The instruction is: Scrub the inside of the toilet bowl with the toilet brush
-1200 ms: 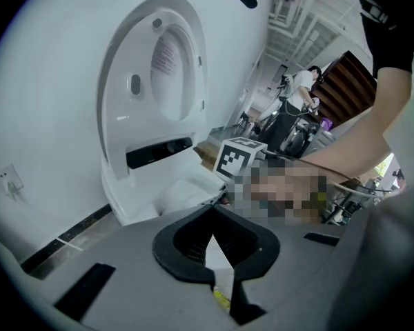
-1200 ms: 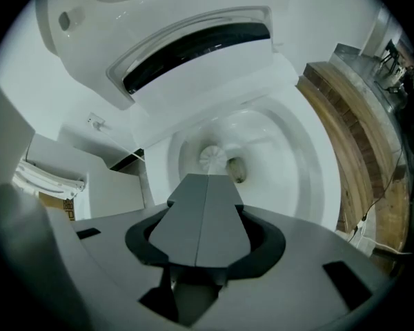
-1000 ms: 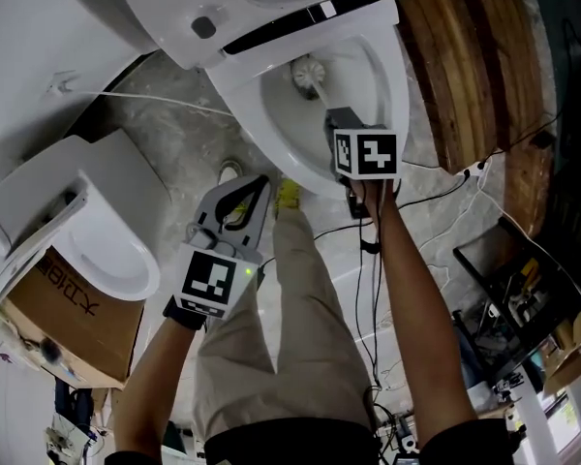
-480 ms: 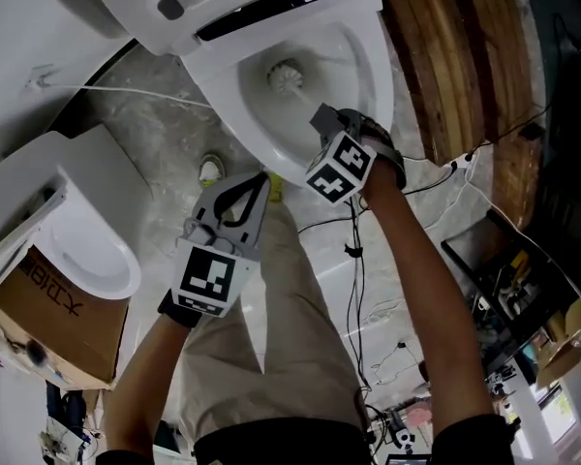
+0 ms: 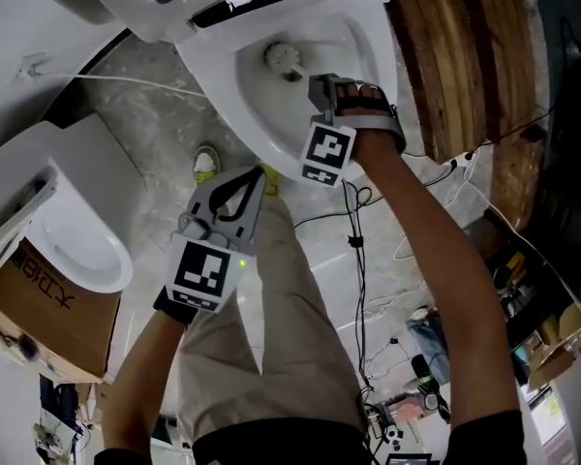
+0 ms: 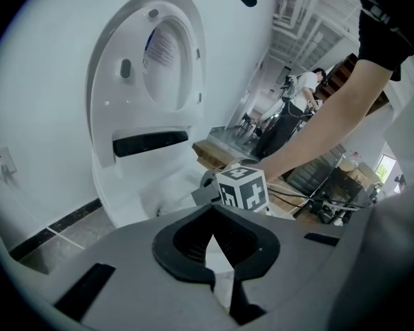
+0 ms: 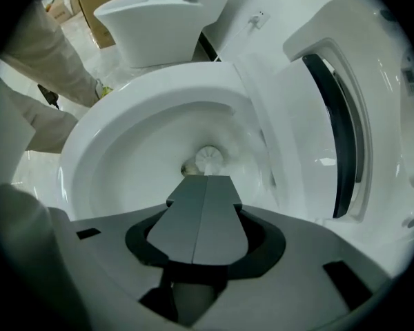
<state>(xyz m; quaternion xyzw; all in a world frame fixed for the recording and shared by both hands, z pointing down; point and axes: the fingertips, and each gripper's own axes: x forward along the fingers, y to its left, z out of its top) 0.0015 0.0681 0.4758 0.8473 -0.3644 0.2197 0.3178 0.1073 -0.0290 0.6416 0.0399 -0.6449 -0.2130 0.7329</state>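
The white toilet bowl (image 5: 368, 56) lies at the top of the head view with its lid (image 6: 159, 67) raised. A white brush head (image 5: 284, 58) rests deep in the bowl near the drain; it also shows just past the jaw tips as the brush head (image 7: 209, 158). My right gripper (image 5: 320, 90) hangs over the bowl's near side, shut on the brush handle, jaws pressed together along a centre seam (image 7: 205, 179). My left gripper (image 5: 255, 174) stays outside the bowl beside my leg, tips together, holding nothing (image 6: 214, 209).
A second toilet (image 5: 68, 231) sits on a cardboard box (image 5: 29, 308) at the left. Wooden planks (image 5: 465, 56) flank the bowl's right side. Cables (image 5: 358, 260) trail over the floor by my trouser leg (image 5: 281, 327). Another person (image 6: 300, 95) stands far behind.
The right gripper has swung the brush head up and left inside the bowl, and its marker cube has turned. The left gripper has barely shifted.
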